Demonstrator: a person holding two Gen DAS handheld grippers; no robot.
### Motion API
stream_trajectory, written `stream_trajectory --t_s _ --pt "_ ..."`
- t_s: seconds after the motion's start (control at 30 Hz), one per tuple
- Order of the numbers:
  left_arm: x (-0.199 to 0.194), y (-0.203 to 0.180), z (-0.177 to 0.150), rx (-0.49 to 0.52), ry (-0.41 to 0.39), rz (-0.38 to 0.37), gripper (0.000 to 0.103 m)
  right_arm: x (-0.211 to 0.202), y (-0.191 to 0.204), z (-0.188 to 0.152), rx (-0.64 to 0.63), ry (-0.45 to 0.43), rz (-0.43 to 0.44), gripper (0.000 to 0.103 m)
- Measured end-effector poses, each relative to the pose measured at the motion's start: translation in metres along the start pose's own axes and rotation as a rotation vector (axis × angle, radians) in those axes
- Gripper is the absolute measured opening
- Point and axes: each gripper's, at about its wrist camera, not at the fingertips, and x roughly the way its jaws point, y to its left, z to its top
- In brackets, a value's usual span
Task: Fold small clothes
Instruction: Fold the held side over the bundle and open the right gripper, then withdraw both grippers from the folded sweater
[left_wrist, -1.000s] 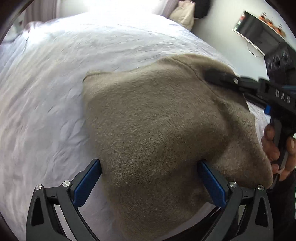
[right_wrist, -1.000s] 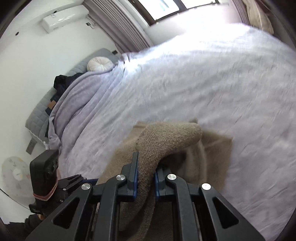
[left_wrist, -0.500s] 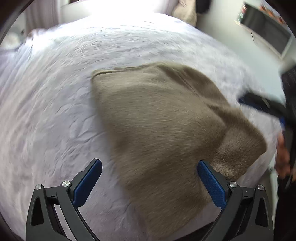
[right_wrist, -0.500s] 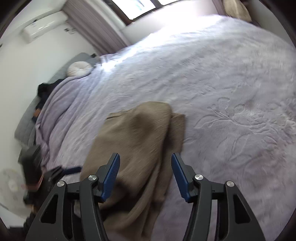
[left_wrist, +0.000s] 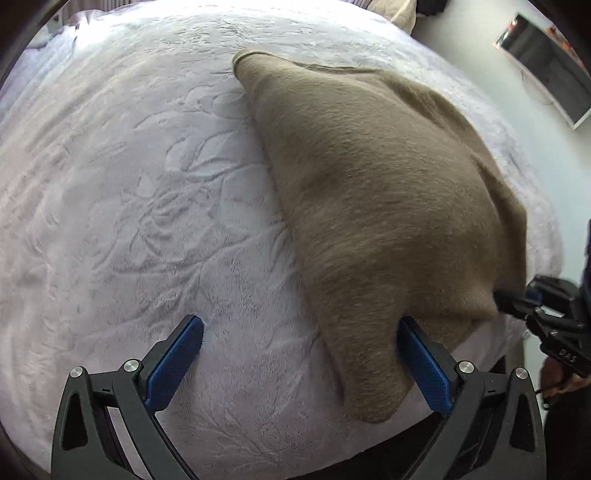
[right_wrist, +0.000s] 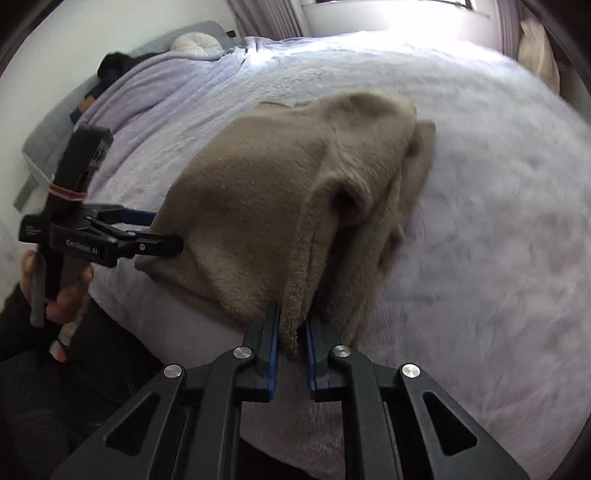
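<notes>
Brown fleece garment (left_wrist: 373, 206) spread over lavender bed cover (left_wrist: 122, 192), near corner hanging past bed edge, right side bunched into folds (right_wrist: 373, 206). Left gripper (left_wrist: 301, 363) low over near edge, jaws wide, right blue pad (left_wrist: 421, 363) touching cloth edge, left pad (left_wrist: 173, 363) over bare cover. Right gripper (right_wrist: 291, 341) clamped narrow on thick ribbed hem, lifted slightly off cover. Possibly a second layer pinched too; blur hides it. Round white cushion (right_wrist: 197, 44) far off by grey headboard.
</notes>
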Motion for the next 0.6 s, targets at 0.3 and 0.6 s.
stream_trajectory --t_s 0.3,0.6 --pt "-0.049 -0.021 0.004 0.107 -0.086 0.035 0.103 -0.055 -0.001 0.017 -0.040 -0.101 -0.093 0.045" --pt "-0.021 -0.040 0.037 0.141 -0.082 0.170 0.103 -0.033 0.065 0.053 -0.370 -0.134 -0.119 0.072"
